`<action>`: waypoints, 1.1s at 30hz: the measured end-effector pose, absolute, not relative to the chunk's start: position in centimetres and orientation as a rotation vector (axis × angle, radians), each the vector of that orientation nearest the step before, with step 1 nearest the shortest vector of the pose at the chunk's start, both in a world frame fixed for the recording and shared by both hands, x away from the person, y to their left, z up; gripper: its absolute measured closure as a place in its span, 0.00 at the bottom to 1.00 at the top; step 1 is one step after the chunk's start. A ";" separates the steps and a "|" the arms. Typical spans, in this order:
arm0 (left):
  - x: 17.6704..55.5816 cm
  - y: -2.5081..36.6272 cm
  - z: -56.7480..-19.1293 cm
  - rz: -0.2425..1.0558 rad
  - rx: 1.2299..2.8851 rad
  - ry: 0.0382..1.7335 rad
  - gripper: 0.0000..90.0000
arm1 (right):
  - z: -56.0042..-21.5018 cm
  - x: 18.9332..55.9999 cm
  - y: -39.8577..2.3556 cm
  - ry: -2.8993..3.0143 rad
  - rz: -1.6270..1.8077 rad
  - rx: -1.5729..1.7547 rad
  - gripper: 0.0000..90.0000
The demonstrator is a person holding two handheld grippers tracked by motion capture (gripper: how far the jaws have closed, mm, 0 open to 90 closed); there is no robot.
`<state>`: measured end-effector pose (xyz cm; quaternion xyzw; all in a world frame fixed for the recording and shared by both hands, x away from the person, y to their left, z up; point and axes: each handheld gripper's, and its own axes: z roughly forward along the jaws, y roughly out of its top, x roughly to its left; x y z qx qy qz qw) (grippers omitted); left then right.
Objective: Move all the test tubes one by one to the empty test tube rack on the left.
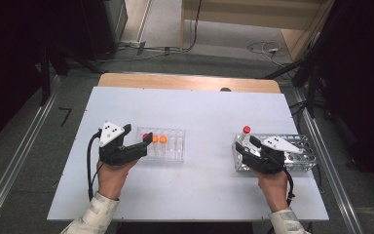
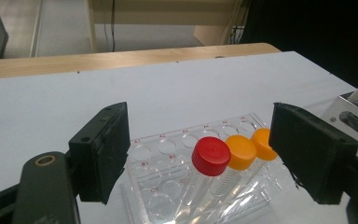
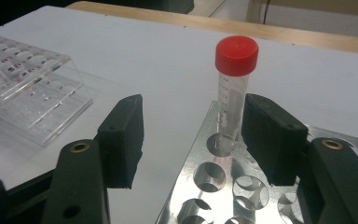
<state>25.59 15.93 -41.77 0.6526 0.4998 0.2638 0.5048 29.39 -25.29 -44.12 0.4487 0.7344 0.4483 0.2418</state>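
A clear plastic rack [image 1: 171, 150] holds a red-capped tube [image 2: 210, 156] and two orange-capped tubes [image 2: 242, 151] in a row. My left gripper [image 1: 139, 134] is open at the rack's left end. The red cap sits between its black pads [image 2: 103, 150], untouched. In the high view the red cap [image 1: 145, 136] and the orange caps [image 1: 159, 139] sit just past its fingertips. At the right, a metal rack [image 1: 303, 146] carries one red-capped tube [image 3: 235, 56] upright in a corner hole. My right gripper [image 3: 193, 103] is open just short of that tube, whose shaft stands by the right pad [image 3: 271, 137].
The white tabletop [image 1: 204, 112] lies between the two racks, with a wooden edge [image 1: 190, 82] at the far side. The clear rack [image 3: 28, 88] shows at the left of the right gripper view. Cables trail on the floor beyond the table.
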 end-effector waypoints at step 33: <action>25.5 15.6 -41.8 0.622 1.574 1.194 0.23 | -45.0 32.3 -24.3 1.968 1.059 1.275 0.79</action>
